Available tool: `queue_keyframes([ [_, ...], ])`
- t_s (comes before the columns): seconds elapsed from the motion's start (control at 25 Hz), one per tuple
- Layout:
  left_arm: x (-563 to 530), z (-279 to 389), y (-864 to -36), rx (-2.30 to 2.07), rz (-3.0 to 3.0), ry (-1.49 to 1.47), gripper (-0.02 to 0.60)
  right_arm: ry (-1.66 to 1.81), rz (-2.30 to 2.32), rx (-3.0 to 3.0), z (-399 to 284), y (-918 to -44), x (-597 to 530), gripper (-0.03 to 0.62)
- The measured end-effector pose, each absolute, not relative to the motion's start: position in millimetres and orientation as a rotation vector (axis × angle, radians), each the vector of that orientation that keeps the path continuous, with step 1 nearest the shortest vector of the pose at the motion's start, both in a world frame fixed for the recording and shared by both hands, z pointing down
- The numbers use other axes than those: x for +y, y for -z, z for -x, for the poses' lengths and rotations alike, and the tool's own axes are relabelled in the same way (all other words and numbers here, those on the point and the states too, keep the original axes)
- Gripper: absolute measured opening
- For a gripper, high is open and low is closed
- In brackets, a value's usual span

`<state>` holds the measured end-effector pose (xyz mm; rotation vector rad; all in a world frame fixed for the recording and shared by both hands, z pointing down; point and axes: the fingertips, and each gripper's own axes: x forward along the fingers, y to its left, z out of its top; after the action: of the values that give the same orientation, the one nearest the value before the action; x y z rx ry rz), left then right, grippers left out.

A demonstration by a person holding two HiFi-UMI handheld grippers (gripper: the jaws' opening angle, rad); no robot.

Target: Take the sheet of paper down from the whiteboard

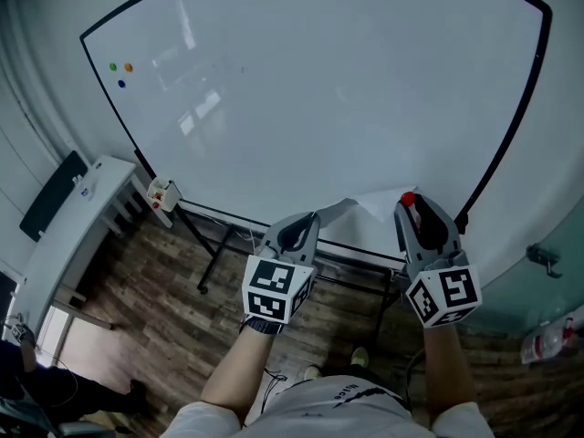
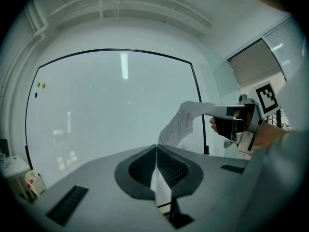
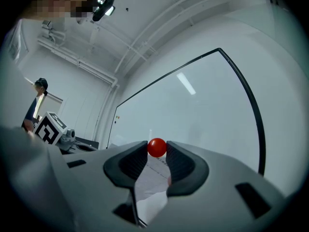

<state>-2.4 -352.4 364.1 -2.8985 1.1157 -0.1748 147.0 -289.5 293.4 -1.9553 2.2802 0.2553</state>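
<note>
A white sheet of paper [image 1: 370, 204] hangs off the lower part of the big whiteboard [image 1: 319, 89], stretched between my two grippers. My left gripper [image 1: 310, 218] is shut on the sheet's left edge; in the left gripper view the printed paper [image 2: 181, 124] rises from the closed jaws [image 2: 156, 150] toward the right gripper [image 2: 234, 122]. My right gripper [image 1: 408, 208] is shut on a round red magnet [image 1: 408, 198] at the sheet's right corner. In the right gripper view the red magnet [image 3: 157, 147] sits between the pads, with the paper [image 3: 152, 182] below it.
Three small magnets [image 1: 119, 67], green, orange and blue, sit at the board's upper left. A marker tray [image 1: 162, 192] hangs at its lower left corner. A white desk [image 1: 73, 235] stands to the left, the board's stand legs [image 1: 214, 258] are below, and a bottle [image 1: 547, 340] is at right.
</note>
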Motion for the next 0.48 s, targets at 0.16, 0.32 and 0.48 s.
queue_keyframes([
  [0.16,-355.9,-0.5,-361.4,1.112,2.899,0.171,0.014,-0.248,1.958,2.282,-148.2,-292.9,-292.3,0.129],
  [0.32,-354.9,-1.9,-358.7,1.108,2.904,0.153,0.014,-0.251,1.961,2.297,-146.2,-293.8,-292.4,0.129],
  [0.48,-355.9,-1.6,-360.0,1.105,2.912,0.147,0.014,-0.242,1.966,2.304,-144.0,-300.4,-295.7,0.127],
])
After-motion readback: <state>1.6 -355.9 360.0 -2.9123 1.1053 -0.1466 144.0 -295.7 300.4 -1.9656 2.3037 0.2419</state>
